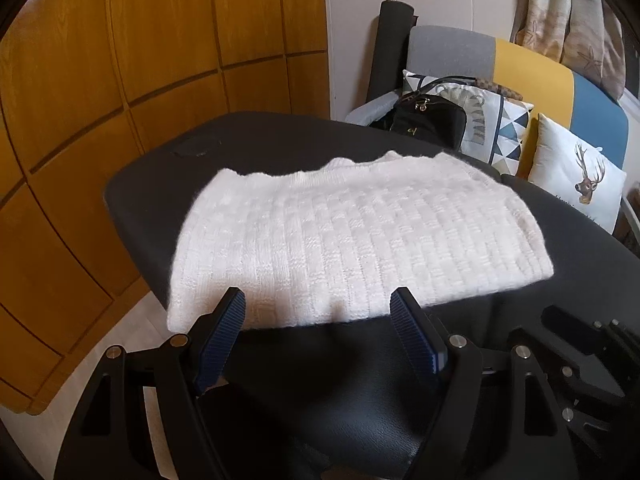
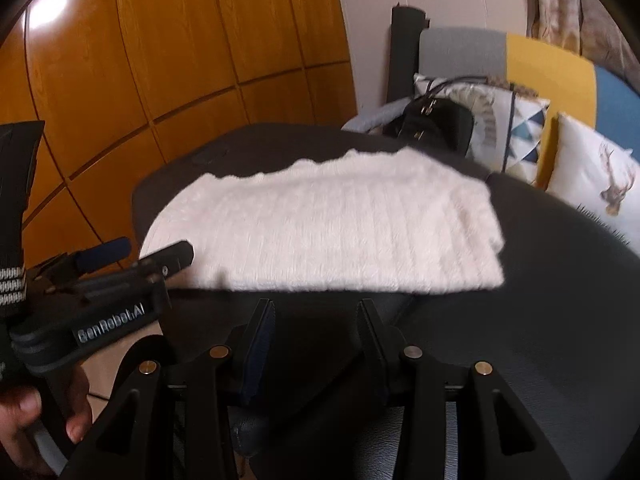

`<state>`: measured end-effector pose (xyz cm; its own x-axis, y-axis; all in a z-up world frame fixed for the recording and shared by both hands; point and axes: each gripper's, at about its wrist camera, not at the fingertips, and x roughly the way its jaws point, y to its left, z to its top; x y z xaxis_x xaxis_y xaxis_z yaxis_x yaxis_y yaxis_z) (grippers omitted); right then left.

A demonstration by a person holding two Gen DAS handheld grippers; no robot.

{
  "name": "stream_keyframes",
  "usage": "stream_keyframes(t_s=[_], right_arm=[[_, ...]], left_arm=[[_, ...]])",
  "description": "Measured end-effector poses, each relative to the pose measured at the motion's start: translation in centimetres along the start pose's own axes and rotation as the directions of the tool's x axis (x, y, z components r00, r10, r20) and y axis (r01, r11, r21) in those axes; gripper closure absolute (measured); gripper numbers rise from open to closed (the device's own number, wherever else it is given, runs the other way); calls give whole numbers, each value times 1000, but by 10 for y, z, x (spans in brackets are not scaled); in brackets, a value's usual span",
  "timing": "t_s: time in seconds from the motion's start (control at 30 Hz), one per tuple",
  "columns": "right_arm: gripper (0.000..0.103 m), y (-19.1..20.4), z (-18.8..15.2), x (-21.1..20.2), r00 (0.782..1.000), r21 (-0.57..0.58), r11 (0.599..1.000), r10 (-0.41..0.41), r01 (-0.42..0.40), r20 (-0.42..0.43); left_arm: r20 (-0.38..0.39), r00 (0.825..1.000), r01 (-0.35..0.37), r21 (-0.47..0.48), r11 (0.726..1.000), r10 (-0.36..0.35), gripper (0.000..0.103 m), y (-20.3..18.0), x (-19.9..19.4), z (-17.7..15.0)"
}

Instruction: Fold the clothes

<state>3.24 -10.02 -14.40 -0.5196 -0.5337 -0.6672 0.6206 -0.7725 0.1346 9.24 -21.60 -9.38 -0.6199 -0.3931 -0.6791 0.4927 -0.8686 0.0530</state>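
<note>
- Both hand-held grippers, left hand-held gripper (image 1: pixel 318 300) and right hand-held gripper (image 2: pixel 316 312), hover spread, pinching nothing.
- Folded white ribbed-knit sweater (image 1: pixel 340 240) lies blurred on the dark table (image 1: pixel 540 300).

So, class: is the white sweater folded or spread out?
Folded: the sweater lies as a compact rectangle on the dark table, no sleeves showing.

The left gripper (image 1: pixel 318 304) is matte black, with angular linkage arms pinned by round silver and brass-coloured screws, and its two fingers carry ribbed dark-blue pads (image 1: pixel 220 340). The right gripper (image 2: pixel 316 312) has the same black build, brass-coloured pivot screws and dark-blue pads (image 2: pixel 256 360). From the right wrist view, the left gripper's body bears white "GenRobot.AI" lettering, grey bands and a black strap with white stitched stripes.
</note>
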Motion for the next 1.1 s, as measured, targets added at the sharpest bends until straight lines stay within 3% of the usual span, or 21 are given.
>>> stream_keyframes(t_s=[0.5, 1.1], right_arm=[[59, 23, 20, -20, 981, 30, 981, -191, 190, 32], [59, 42, 31, -24, 973, 7, 976, -216, 216, 77]], left_arm=[[29, 997, -64, -70, 996, 66, 25, 5, -28, 0], [19, 997, -72, -123, 990, 75, 25, 22, -28, 6]])
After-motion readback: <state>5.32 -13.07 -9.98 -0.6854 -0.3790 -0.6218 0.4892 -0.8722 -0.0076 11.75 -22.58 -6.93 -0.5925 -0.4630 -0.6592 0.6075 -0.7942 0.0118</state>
